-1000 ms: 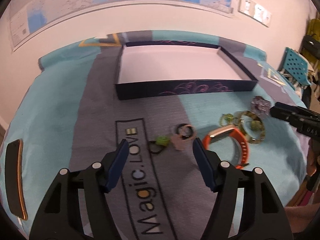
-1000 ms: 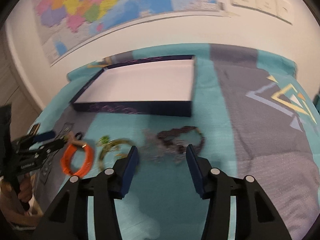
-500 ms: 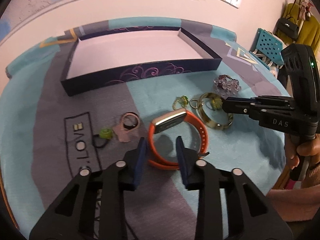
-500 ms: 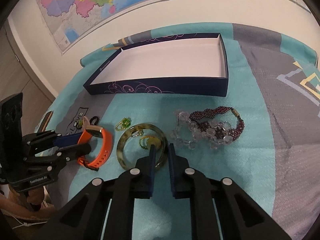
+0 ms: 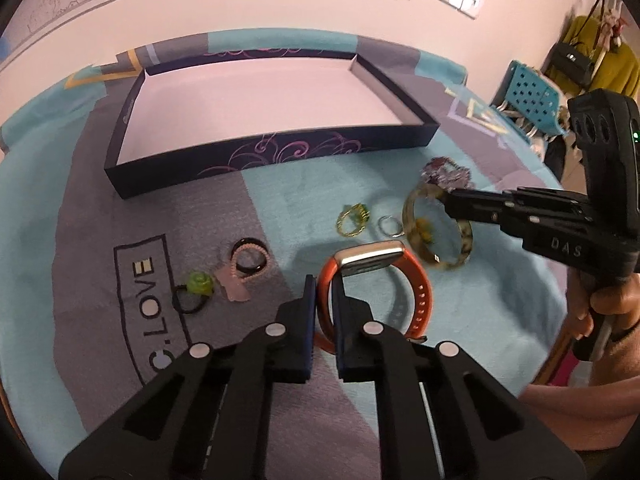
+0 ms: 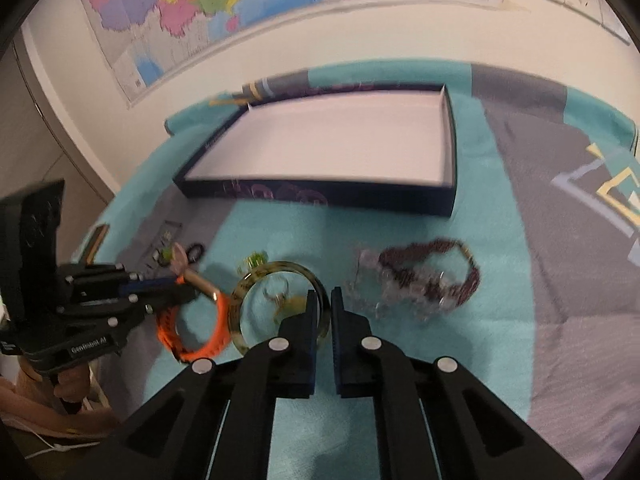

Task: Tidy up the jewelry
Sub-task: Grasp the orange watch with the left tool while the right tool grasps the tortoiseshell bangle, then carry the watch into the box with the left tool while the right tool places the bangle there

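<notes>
Your left tongs (image 5: 324, 292) pinched the soft, bendy orange watch (image 5: 376, 280) by its strap and your right tongs (image 6: 325, 304) the stiff, slippery bangle (image 6: 280, 304) by its rim, both near the empty box (image 5: 256, 160).

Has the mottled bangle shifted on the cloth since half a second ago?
Yes. The bangle is now tilted up off the cloth, its rim pinched in the right gripper, whose fingers have just closed; the box stays put.

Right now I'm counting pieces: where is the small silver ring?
In the left wrist view the small silver ring lies on the teal cloth, between the green-gold trinket and the mottled bangle.
</notes>
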The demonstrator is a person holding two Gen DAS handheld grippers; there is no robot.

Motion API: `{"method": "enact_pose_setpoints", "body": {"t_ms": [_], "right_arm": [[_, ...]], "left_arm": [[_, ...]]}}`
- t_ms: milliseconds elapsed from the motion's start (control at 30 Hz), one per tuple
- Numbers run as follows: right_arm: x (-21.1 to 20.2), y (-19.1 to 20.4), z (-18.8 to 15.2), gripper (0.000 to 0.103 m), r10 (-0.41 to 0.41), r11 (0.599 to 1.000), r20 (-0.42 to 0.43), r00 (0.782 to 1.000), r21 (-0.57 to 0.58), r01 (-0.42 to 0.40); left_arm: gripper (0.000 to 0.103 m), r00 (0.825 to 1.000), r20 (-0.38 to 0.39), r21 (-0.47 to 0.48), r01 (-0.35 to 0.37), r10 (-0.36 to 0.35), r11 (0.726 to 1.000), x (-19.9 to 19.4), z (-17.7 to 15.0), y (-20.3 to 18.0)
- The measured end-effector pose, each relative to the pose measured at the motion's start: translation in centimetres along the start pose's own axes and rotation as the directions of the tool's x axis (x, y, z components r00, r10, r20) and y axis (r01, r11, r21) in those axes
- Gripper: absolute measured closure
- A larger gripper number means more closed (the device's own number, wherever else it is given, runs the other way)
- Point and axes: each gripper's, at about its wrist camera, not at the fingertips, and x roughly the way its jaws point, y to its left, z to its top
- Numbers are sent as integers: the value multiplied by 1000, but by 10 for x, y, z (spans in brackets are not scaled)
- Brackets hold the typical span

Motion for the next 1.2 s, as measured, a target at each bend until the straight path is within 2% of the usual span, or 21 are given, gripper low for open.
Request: {"method": "enact_pose_setpoints", "body": {"t_ms": [100, 200, 333, 467, 567, 767, 967, 1167, 1200], "right_arm": [[-11, -2, 15, 98, 33, 999, 41, 999, 5, -33], [-16, -4, 38, 98, 9, 1000, 82, 997, -16, -8], [-7, -12, 77, 98, -22, 999, 121, 992, -30, 25], [24, -23, 119, 98, -51, 999, 116, 992, -13, 53], [50, -37, 143, 98, -77, 997, 88, 993, 18, 75], [101, -59, 178, 98, -139, 988, 20, 990, 76, 137], [127, -76, 192, 98, -162, 976, -41, 986, 137, 166], [129, -76, 193, 96, -171, 971, -43, 984, 163, 175], [126, -77, 192, 94, -169, 970, -35, 985, 169, 173]], "left_arm": [[95, 999, 29, -10, 30, -30, 999, -11, 9, 4], [95, 996, 79, -12, 36, -35, 999, -24, 33, 13], [95, 992, 127, -22, -23, 26, 999, -25, 73, 29], [95, 986, 146, -59, -71, 79, 996, -7, 115, 52], [94, 987, 121, -101, -95, 107, 990, 17, 145, 73], [94, 987, 55, -159, -139, 150, 977, 65, 182, 104], [94, 987, -2, -206, -155, 158, 966, 93, 197, 125], [94, 987, -40, -244, -161, 156, 956, 110, 205, 134], [88, 986, -39, -250, -165, 160, 954, 110, 205, 134]]}}
